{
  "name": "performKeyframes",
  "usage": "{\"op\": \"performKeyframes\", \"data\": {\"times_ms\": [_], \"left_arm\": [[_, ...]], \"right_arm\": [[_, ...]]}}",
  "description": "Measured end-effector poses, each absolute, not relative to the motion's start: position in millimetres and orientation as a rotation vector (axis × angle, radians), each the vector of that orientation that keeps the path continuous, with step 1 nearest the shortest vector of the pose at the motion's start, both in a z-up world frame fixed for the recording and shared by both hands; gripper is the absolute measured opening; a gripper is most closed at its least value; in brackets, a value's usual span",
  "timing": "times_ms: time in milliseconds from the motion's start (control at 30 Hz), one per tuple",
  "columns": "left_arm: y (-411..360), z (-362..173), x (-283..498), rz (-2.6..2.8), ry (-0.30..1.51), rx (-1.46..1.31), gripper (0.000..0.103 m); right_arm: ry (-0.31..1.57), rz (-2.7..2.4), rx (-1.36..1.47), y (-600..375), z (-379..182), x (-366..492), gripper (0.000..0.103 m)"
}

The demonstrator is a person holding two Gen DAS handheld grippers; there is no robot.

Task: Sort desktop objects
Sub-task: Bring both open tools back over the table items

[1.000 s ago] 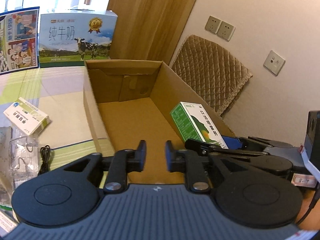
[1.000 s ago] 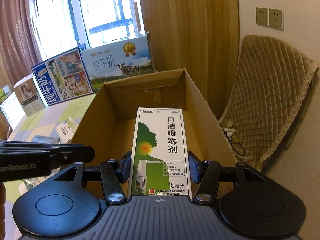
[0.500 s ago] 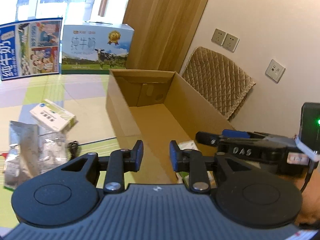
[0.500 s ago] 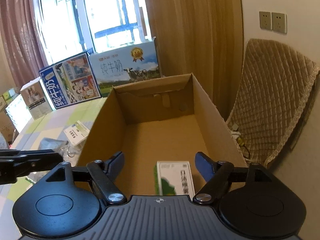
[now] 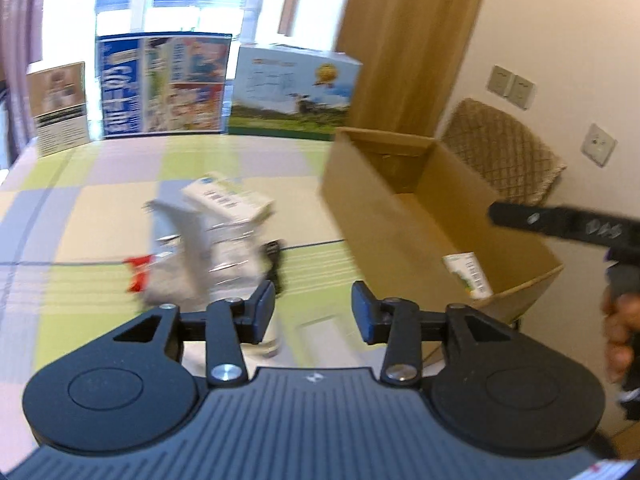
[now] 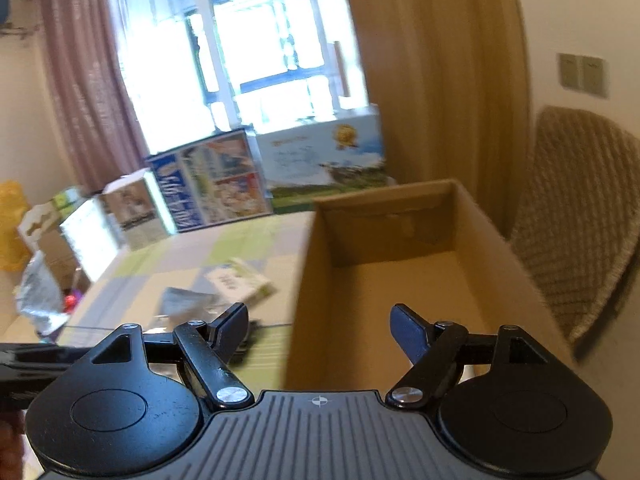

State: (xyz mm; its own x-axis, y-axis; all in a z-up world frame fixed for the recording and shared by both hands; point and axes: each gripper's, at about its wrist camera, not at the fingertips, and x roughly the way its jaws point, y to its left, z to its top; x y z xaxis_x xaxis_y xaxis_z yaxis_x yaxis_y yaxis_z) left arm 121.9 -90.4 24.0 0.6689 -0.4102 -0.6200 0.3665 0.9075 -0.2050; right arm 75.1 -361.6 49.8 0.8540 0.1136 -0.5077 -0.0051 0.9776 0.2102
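While both claws stand spread and hold nothing, the left gripper (image 5: 313,312) hangs over the checked table (image 5: 100,208), the right gripper (image 6: 318,330) over the near wall of the one cardboard box (image 6: 400,280). One green-and-white spray carton (image 5: 467,274) lies inside that box, against its near end (partly cut off by the wall). Loose on the table: one white medicine box (image 5: 228,198), one clear plastic bag (image 5: 228,256), one red scrap (image 5: 138,272), all blurred. Three printed cartons (image 5: 164,84) stand along the far edge; lettering unreadable
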Motion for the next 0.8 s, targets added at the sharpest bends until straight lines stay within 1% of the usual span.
{"op": "performKeyframes", "data": {"times_ms": [133,200,267,533,800], "left_arm": [[-58.2,14.9,112.1,-0.376,0.725,-0.057,0.043],[-44.5,9.5,109.0,-0.352,0.731,-0.054,0.044],[-31.8,3.1,107.8,-0.335,0.738,-0.058,0.048],[-1.0,-27.7,115.7,-0.303,0.779,-0.049,0.053],[6.0,-61.7,127.8,-0.317,0.828,-0.073,0.059]], "right_arm": [[0.530,0.131,0.186,-323.4,52.0,69.5,0.076],[0.533,0.152,0.162,-305.6,47.0,67.9,0.076],[0.550,0.170,0.124,-286.1,35.3,67.5,0.076],[0.689,0.179,0.054,-255.8,-29.4,72.0,0.076],[0.766,0.206,-0.025,-244.8,-70.9,81.7,0.076]]}}
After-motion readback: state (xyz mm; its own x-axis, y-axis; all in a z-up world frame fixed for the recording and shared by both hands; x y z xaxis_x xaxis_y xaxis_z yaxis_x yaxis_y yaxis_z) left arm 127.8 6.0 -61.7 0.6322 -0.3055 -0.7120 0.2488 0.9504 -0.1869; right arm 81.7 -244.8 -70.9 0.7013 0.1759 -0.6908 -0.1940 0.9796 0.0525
